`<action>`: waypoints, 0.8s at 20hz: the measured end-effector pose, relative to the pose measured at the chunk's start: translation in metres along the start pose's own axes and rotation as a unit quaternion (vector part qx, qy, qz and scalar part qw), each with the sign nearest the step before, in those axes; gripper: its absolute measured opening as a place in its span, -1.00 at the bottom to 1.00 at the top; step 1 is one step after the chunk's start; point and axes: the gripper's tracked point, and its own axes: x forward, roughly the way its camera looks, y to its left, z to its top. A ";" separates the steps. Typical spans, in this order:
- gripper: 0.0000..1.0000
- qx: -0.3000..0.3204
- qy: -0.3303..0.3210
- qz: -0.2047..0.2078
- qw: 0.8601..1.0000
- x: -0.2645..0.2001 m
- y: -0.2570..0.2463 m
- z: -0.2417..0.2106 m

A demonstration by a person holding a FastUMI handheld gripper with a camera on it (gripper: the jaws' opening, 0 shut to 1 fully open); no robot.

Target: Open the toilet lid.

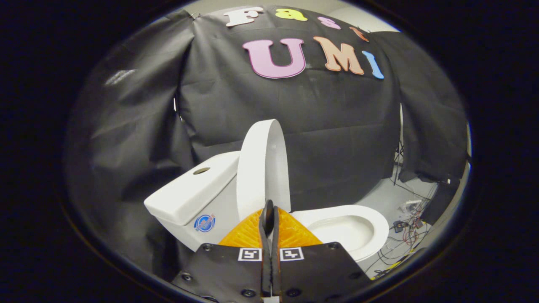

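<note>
A white toilet stands ahead of me, seen from the side. Its lid is raised upright, leaning back toward the tank. The seat and bowl lie uncovered to the right of the lid. My gripper is shut, its two fingers pressed together with nothing between them. The fingertips sit in front of the lid's lower edge; whether they touch it I cannot tell.
Black cloth walls the booth behind and left of the toilet. On the grey floor to the right of the bowl lie tangled cables and small electronics. A dark box stands at the cloth's foot on the right.
</note>
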 end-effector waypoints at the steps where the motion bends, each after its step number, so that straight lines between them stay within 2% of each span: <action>1: -0.98 -0.011 0.003 -0.003 1.000 0.001 0.006 -0.002; 4: -0.97 -0.016 -0.001 -0.005 1.000 0.002 0.020 0.000; 9: -0.84 -0.015 -0.043 0.021 0.999 0.007 0.046 -0.001; 16: -0.83 -0.046 -0.039 0.021 0.998 0.010 0.066 -0.004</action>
